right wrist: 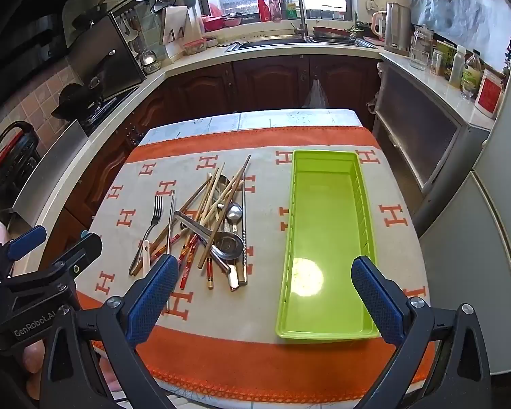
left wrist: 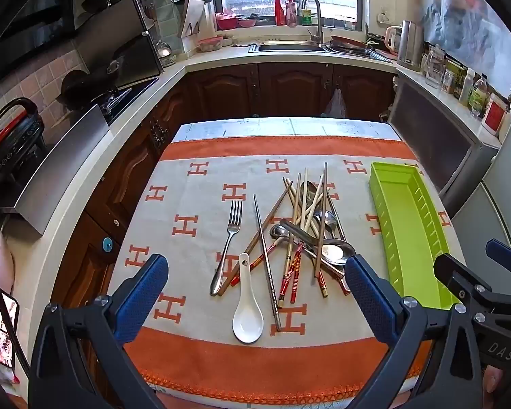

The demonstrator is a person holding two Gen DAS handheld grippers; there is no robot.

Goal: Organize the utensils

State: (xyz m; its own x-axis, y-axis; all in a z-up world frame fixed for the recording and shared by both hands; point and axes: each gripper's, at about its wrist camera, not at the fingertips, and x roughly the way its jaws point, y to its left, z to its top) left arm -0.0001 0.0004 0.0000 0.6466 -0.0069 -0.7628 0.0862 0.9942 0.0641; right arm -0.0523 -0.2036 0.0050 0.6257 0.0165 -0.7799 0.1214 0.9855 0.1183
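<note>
A heap of chopsticks and metal spoons (left wrist: 306, 235) (right wrist: 218, 225) lies mid-table on an orange and grey cloth. Left of it lie a steel fork (left wrist: 227, 245) (right wrist: 150, 231) and a white ceramic spoon (left wrist: 247, 310), with one metal chopstick (left wrist: 267, 262) between them and the heap. To the right stands a long lime-green tray (left wrist: 408, 238) (right wrist: 327, 238) with nothing in it. My left gripper (left wrist: 255, 293) hangs open above the near edge, over the white spoon. My right gripper (right wrist: 265, 293) hangs open over the tray's near end. Neither holds anything.
The table (left wrist: 272, 126) stands in a U-shaped kitchen with dark wood cabinets (left wrist: 289, 88). A stove (left wrist: 119, 95) is on the left counter, a sink (left wrist: 289, 47) at the back, bottles and jars (left wrist: 466, 85) on the right. Part of a hand (right wrist: 34, 358) holds the other gripper.
</note>
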